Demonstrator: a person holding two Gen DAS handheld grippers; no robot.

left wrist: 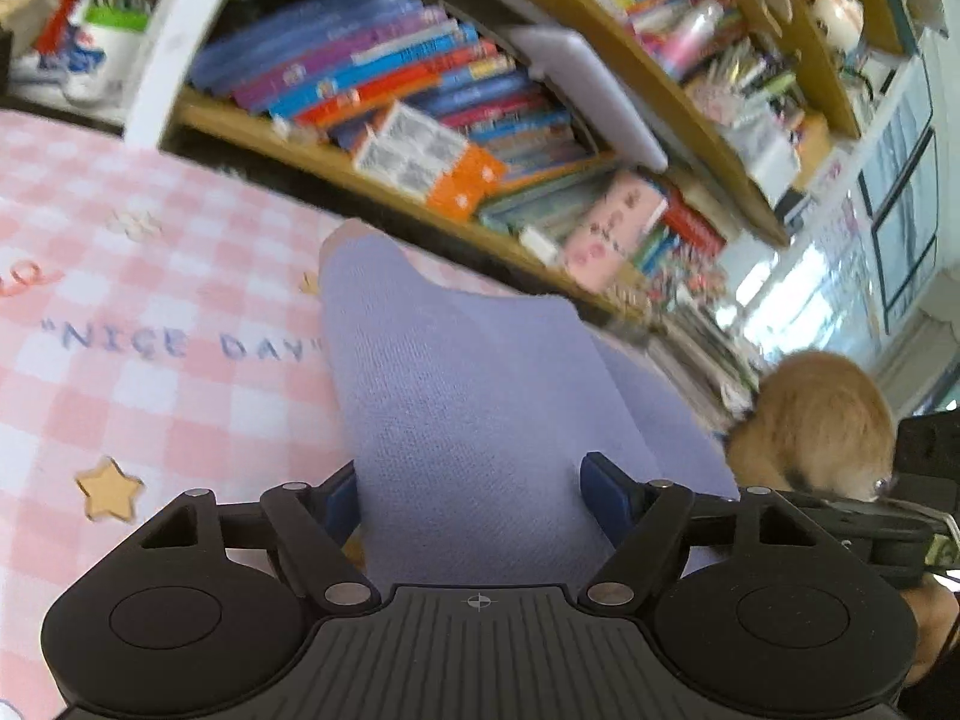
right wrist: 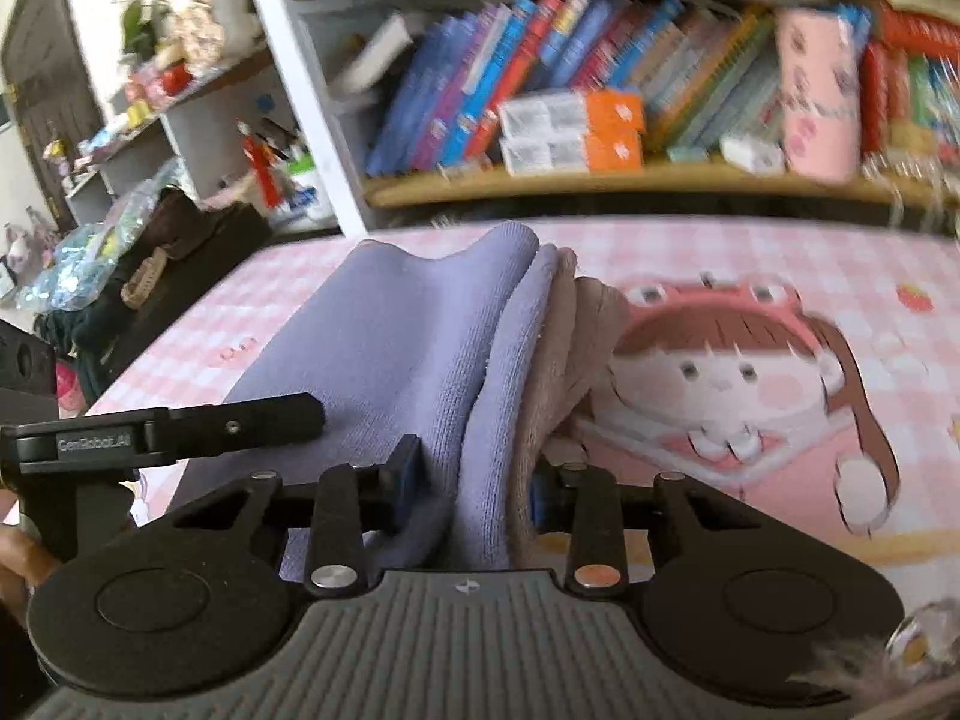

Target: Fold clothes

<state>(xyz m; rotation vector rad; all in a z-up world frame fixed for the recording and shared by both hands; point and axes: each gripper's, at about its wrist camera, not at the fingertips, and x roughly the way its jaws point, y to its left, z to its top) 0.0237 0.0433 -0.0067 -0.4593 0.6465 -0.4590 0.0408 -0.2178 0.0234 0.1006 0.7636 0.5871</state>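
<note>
The lavender knit garment (left wrist: 474, 372) hangs lifted above the pink checked tablecloth (left wrist: 150, 276), stretched between both grippers; in the left wrist view it runs up from between the blue pads (left wrist: 606, 489) of the left gripper (left wrist: 471, 492), whose jaws stand fairly wide with the cloth filling the gap, so whether they truly pinch it cannot be told; its far corner rises to a point over the words "NICE DAY" (left wrist: 186, 342) printed on the cloth. In the right wrist view the same garment (right wrist: 408, 348) is bunched in several folds, lavender outside and a beige-pink lining (right wrist: 576, 348) showing on the right, and the right gripper (right wrist: 474, 480) has its jaws clenched on that bundle; the left gripper's black finger (right wrist: 240, 423) reaches in from the left, lying against the fabric. On the tablecloth (right wrist: 780, 252) just right of the bundle is a cartoon girl print (right wrist: 750, 384). Beyond the table stands a bookshelf (right wrist: 600, 186) packed with colourful books (right wrist: 510, 78); a furry tan thing (left wrist: 822, 414), blurred, sits at the right of the left wrist view.
</note>
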